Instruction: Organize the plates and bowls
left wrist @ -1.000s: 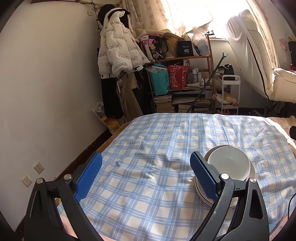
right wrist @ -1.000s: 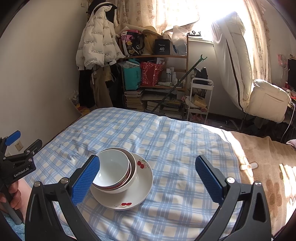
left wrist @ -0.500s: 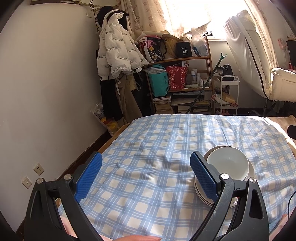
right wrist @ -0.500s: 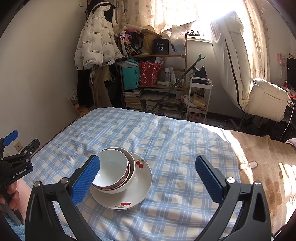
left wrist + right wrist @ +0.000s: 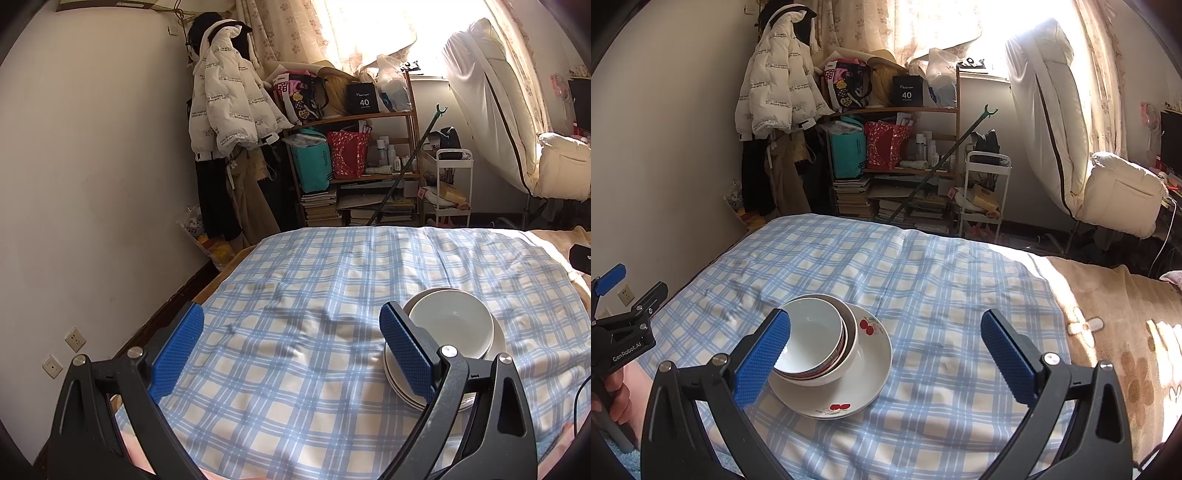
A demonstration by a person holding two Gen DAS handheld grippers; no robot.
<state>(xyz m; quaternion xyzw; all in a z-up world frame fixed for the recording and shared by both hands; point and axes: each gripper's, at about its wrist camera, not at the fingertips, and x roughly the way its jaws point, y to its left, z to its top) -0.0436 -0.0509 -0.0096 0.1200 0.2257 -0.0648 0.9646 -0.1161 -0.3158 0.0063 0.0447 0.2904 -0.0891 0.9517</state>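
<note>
A stack of white bowls [image 5: 816, 339] sits nested on a white plate with cherry prints [image 5: 864, 384] on the blue checked cloth [image 5: 923, 280]. In the left wrist view the same bowls [image 5: 452, 325] rest on stacked plates [image 5: 406, 393] at the lower right. My left gripper [image 5: 291, 350] is open and empty, held above the cloth to the left of the stack; its right finger overlaps the stack's edge. My right gripper [image 5: 886, 356] is open and empty, above the cloth with the stack behind its left finger. The left gripper also shows in the right wrist view [image 5: 620, 325].
A wall [image 5: 92, 184] runs along the left of the bed. A cluttered shelf [image 5: 894, 147], hanging white jacket [image 5: 779, 85] and white trolley [image 5: 982, 192] stand beyond the far edge. A brown blanket [image 5: 1115, 332] lies at the right.
Both grippers have drifted only slightly; the views shift a little. Both stay open. The stack has not moved.
</note>
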